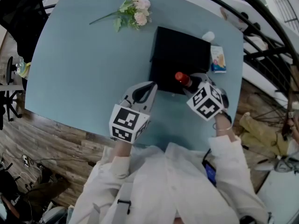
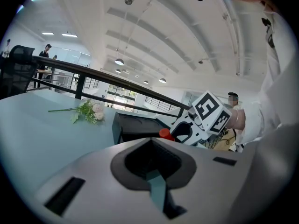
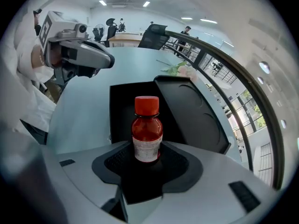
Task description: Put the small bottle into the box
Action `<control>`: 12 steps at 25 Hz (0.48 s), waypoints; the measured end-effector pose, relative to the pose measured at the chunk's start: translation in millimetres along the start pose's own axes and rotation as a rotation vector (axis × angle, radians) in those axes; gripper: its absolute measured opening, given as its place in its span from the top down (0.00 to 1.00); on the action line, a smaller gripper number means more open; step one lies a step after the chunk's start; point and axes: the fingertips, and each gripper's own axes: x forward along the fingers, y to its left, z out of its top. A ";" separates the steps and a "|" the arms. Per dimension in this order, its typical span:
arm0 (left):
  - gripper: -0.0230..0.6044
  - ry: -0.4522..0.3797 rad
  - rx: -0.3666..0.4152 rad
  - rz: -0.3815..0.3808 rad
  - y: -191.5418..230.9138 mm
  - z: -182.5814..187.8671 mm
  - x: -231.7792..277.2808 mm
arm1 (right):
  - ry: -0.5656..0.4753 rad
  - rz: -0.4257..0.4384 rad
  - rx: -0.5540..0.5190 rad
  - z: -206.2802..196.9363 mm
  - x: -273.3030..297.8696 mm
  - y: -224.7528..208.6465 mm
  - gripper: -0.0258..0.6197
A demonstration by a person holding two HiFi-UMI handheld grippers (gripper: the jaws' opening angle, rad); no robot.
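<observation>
A small brown bottle with a red cap stands upright in my right gripper, which is shut on it. The bottle hangs over the front edge of the open black box. In the right gripper view the bottle sits between the jaws with the box just beyond and its lid lying open to the right. My left gripper is at the box's front left corner, shut with nothing in it. From the left gripper view I see the box, the red cap and the right gripper.
The box rests on a pale teal table. A sprig of pink flowers lies at the far side. A small carton and a white round object sit right of the box. A black railing curves behind the table.
</observation>
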 end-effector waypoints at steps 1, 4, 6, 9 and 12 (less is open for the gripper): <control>0.96 0.000 -0.002 0.000 0.1 -0.2 0.2 | 0.012 0.011 -0.008 -0.9 3.0 0.6 0.68; 0.96 0.003 -0.001 0.002 1.3 -2.2 0.9 | 0.062 0.027 -0.029 -3.7 10.9 -1.8 0.68; 0.96 0.006 -0.007 0.004 1.7 -4.6 0.9 | 0.083 0.043 -0.037 -4.0 15.4 -1.5 0.68; 0.96 0.006 -0.017 0.010 3.5 -7.4 -0.2 | 0.076 0.068 -0.038 0.1 20.0 0.6 0.68; 0.96 0.007 -0.031 0.012 4.9 -10.9 -0.2 | 0.071 0.080 -0.041 7.7 20.3 1.0 0.68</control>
